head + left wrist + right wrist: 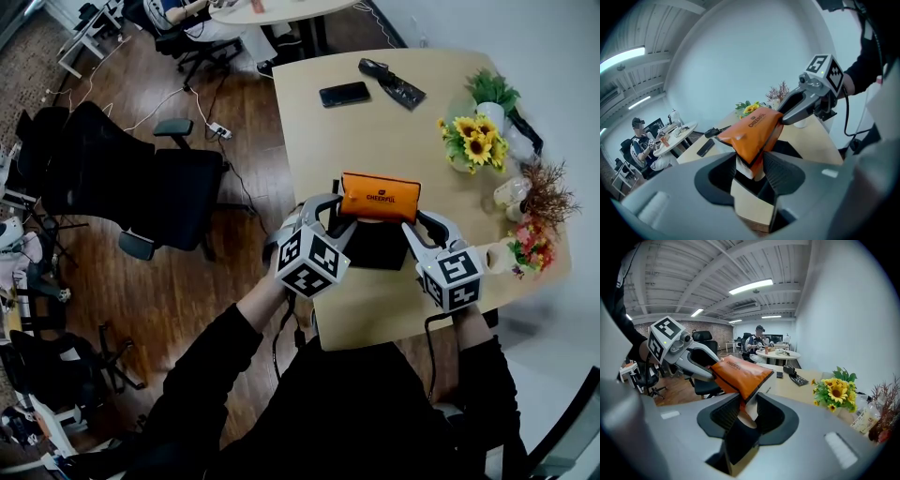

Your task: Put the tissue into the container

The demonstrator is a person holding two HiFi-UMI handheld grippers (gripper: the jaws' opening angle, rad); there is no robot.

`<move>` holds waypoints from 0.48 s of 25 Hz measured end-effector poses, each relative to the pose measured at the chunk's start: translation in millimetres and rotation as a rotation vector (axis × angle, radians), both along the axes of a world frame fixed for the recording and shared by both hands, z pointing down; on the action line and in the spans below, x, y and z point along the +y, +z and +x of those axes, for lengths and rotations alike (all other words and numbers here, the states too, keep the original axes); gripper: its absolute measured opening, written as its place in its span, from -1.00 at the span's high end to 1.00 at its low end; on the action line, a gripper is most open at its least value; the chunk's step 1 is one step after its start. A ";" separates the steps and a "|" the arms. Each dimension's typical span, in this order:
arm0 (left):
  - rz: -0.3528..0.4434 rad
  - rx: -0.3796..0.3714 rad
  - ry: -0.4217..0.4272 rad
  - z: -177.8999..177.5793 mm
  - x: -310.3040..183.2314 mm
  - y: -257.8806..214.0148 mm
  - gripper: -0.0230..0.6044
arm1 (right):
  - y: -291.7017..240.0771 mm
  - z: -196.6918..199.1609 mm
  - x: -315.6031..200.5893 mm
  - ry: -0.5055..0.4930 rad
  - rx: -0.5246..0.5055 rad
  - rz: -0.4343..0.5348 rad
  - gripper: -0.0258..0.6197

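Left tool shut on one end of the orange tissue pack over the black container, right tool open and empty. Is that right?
Not quite. The right tool is not empty: the right gripper view shows it shut on the other end of the orange tissue pack. The left tool and black container are as stated.

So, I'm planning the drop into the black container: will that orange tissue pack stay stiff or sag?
Probably soft: the orange tissue pack creases where the left tool pinches its end. Pinched by the right tool too, it spans between them without drooping, so likely light. Its glossy wrapper may slip.
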State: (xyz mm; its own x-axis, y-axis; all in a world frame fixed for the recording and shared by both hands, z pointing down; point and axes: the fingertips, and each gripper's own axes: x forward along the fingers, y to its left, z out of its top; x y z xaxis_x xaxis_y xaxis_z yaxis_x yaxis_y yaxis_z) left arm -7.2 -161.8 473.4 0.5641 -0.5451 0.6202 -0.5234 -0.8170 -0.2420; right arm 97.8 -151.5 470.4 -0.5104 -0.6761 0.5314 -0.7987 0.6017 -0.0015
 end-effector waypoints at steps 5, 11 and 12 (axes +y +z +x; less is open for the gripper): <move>-0.030 -0.018 0.000 0.2 -5.6 15.7 0.42 | 13.5 0.5 -5.6 0.004 0.019 -0.022 0.56; -0.055 -0.037 -0.007 1.8 -9.4 32.6 0.43 | 30.7 2.3 -9.9 0.016 0.026 -0.053 0.56; -0.058 -0.040 -0.006 1.7 -10.4 34.9 0.43 | 32.6 2.1 -10.7 0.017 0.029 -0.057 0.56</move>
State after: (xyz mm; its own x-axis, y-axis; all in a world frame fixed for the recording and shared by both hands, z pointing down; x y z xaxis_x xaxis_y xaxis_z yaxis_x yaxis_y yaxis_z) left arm -5.6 -172.2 508.3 0.5348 -0.5108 0.6731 -0.5194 -0.8270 -0.2149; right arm 100.0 -162.2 503.1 -0.4831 -0.6527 0.5837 -0.8089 0.5878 -0.0123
